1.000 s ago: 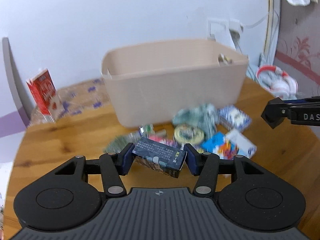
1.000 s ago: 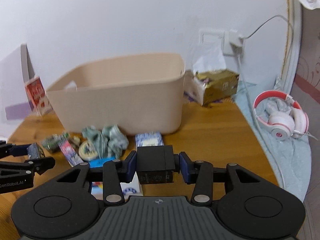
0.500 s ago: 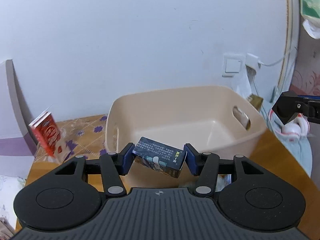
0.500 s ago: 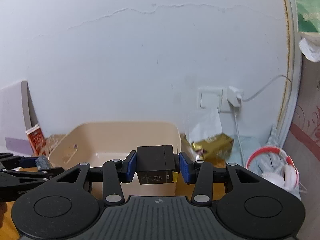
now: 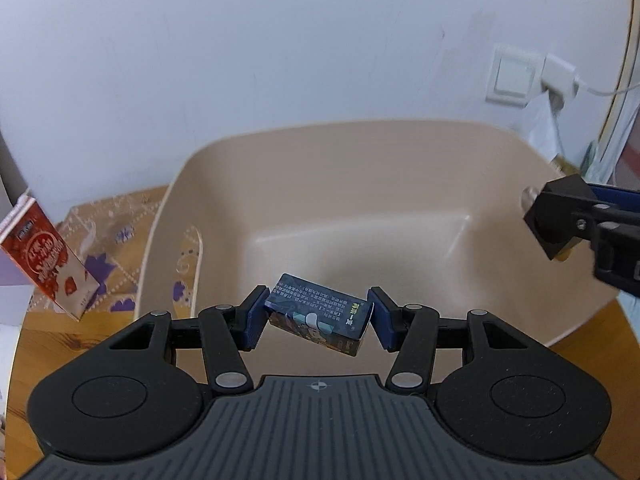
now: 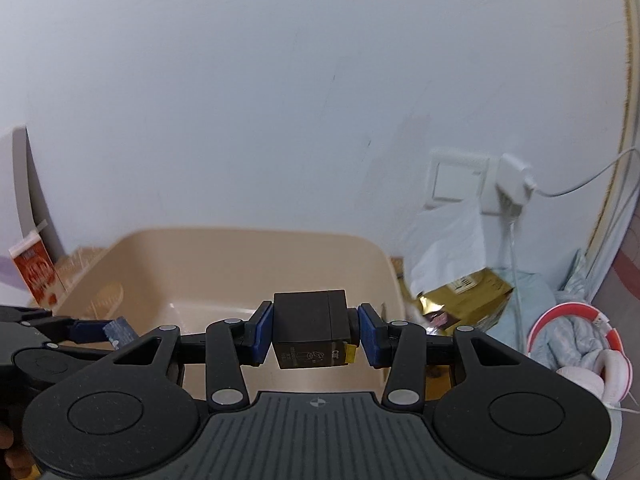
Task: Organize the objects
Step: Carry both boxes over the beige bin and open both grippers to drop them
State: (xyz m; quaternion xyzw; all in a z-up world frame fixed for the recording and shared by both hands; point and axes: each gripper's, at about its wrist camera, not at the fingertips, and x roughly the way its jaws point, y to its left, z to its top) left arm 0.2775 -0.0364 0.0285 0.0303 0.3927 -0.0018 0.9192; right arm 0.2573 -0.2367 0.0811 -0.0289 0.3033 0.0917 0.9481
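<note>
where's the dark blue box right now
In the left wrist view the dark blue box sits tilted between the left gripper fingers, held above the open beige bin.

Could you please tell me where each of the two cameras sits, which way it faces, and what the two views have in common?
Left wrist: on the left gripper, looking forward and down into the beige bin; its fingers clamp a dark blue box.
Right wrist: on the right gripper, facing the bin's right end and the wall; its fingers clamp a black box.
Shared: the bin, the red carton, the wall socket, and each other's gripper.
</note>
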